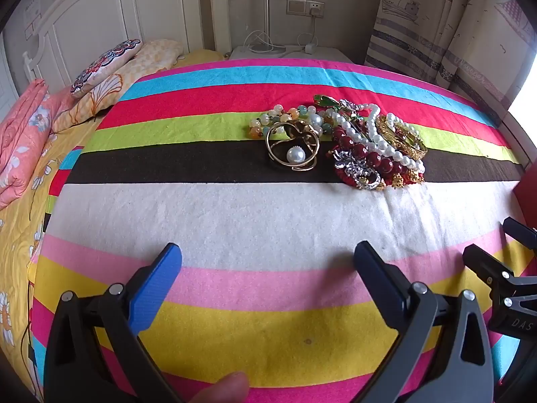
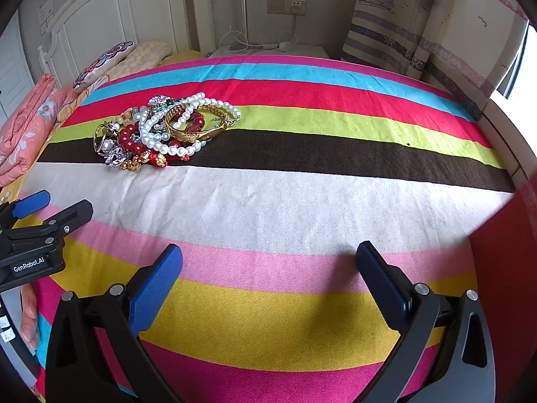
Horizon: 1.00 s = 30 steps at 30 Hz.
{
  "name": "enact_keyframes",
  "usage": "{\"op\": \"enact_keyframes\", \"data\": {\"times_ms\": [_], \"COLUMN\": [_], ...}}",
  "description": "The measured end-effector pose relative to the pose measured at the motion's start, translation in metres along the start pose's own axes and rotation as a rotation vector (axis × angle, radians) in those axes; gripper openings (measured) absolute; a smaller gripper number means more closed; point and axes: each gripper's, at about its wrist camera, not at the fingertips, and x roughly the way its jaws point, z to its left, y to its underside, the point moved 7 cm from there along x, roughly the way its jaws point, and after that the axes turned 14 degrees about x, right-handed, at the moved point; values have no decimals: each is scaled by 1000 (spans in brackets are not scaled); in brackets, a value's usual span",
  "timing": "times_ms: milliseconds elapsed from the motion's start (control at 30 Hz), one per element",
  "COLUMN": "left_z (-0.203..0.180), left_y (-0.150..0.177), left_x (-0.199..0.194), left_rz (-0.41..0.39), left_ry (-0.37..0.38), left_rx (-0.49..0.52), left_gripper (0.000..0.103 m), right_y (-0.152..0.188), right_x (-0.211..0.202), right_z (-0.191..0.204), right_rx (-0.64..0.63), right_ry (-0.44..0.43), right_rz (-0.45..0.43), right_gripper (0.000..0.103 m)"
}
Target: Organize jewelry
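jewelry pile [image 1: 339,142] sits on the dark brown stripe of a striped blanket [image 1: 235,221], spilling up onto the lime stripe; a loose heap, pieces tangled and overlapping

within the heap:
- gold wire ornament [image 1: 292,149], open looping frame, thin polished metal, one big round pearl set in it; lies at the pile's left edge in the left wrist view
- pale bead bracelet [image 1: 285,117], round translucent stones in cream, amber and green, just behind the ornament
- dark red bead strand [image 1: 365,152], glossy spheres, runs through the middle
- white pearl strand [image 2: 161,134], small even glossy beads, looped over the red beads and the bangle
- gold bangle [image 2: 196,126], broad embossed band, oval, on the pile's right side in the right wrist view
- silver filigree piece [image 1: 359,168] and small gold charms with red cord at the near edge, fine detail hard to read

blanket: coarse woven or felted cloth, wide flat bands of pink, cyan, red, lime, brown, white, pink, yellow, magenta; slight wrinkles in the white band

left gripper [image 1: 268,262]: jaws spread wide, nothing between them, blue ribbed pads on black arms, over the white and pink bands, well short of the pile; a fingertip [image 1: 225,388] shows at the bottom edge

right gripper [image 2: 268,262]: jaws likewise spread wide and empty, pile well apart, up and to its left

beyond: embroidered pillow [image 1: 107,63], folded pink floral quilt [image 1: 20,141], white panelled headboard [image 1: 100,10], patterned curtain [image 1: 453,33], wall socket [image 1: 305,6] with a plugged cable
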Motion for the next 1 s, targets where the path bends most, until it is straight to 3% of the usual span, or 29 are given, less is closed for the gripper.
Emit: {"op": "enact_keyframes", "data": {"times_ms": [1000], "left_z": [0], "left_y": [0], "left_x": [0], "left_rz": [0], "left_ry": [0], "left_rx": [0], "left_gripper": [101], "right_y": [0], "right_x": [0], "right_z": [0], "right_rx": [-3], "right_ry": [8], "right_rz": [-2], "right_gripper": [99]}}
